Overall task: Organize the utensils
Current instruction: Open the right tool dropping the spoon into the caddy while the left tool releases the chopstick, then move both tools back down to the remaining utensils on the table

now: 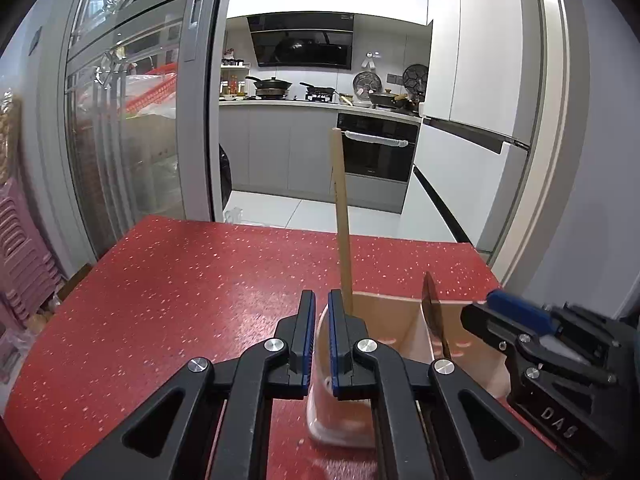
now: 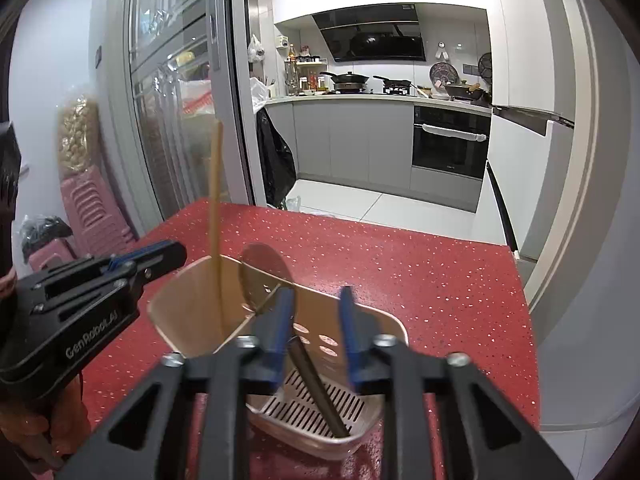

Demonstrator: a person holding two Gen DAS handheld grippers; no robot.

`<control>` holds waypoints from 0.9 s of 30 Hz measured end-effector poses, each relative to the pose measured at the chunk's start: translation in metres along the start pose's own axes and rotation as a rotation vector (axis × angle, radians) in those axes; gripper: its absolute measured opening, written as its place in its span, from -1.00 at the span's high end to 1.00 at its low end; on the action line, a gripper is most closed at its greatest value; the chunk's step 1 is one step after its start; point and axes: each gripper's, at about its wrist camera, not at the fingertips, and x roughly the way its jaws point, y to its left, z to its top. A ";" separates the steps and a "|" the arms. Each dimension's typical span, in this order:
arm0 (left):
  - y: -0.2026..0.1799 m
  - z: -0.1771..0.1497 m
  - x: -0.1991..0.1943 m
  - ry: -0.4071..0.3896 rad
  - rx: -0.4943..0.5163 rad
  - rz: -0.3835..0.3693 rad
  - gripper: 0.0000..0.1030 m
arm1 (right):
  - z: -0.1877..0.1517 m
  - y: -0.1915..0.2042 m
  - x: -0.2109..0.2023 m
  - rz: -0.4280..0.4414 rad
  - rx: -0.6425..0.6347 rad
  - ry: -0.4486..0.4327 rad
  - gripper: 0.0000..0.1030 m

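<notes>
Where the left gripper [image 1: 320,320] reaches over the red speckled worktop [image 1: 180,280], its blue-padded jaws stand nearly together and clamp the near left wall of a pale pink utensil holder [image 1: 384,320], the rim passing up between the pads. Inside that holder's left compartment, just beyond the left gripper's tips, a long wooden stick [image 1: 342,220] (a chopstick or thin handle, too slim to tell which) stands almost upright. A divider separates it from the right compartment, where a dark spoon [image 1: 434,312] stands bowl upward. From the right wrist view, the right gripper [image 2: 316,328] hangs over this right compartment with its jaws apart and not pressing on anything; the spoon's handle [image 2: 320,384] slants between them, its lower end resting on the slotted floor of the holder [image 2: 304,408], its bowl [image 2: 262,276] leaning up against the divider and far wall. The holder stands near the worktop's near right part, well back from the far edge. Beyond the worktop's far edge lies a tiled kitchen floor [image 1: 280,204], grey cabinets with a built-in oven [image 1: 376,152], pans on a hob [image 1: 274,86], and a white fridge [image 1: 480,80] at the right.
</notes>
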 end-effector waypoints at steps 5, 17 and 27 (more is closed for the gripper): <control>0.006 -0.016 -0.018 0.071 0.018 0.039 0.39 | -0.002 -0.001 -0.026 0.014 0.048 0.011 -0.11; 0.034 -0.100 -0.054 0.312 0.046 0.087 0.38 | -0.077 0.004 -0.060 0.037 0.201 0.285 -0.26; 0.044 -0.152 -0.092 0.339 0.039 0.148 -1.00 | -0.139 0.001 -0.067 0.008 0.330 0.459 -0.31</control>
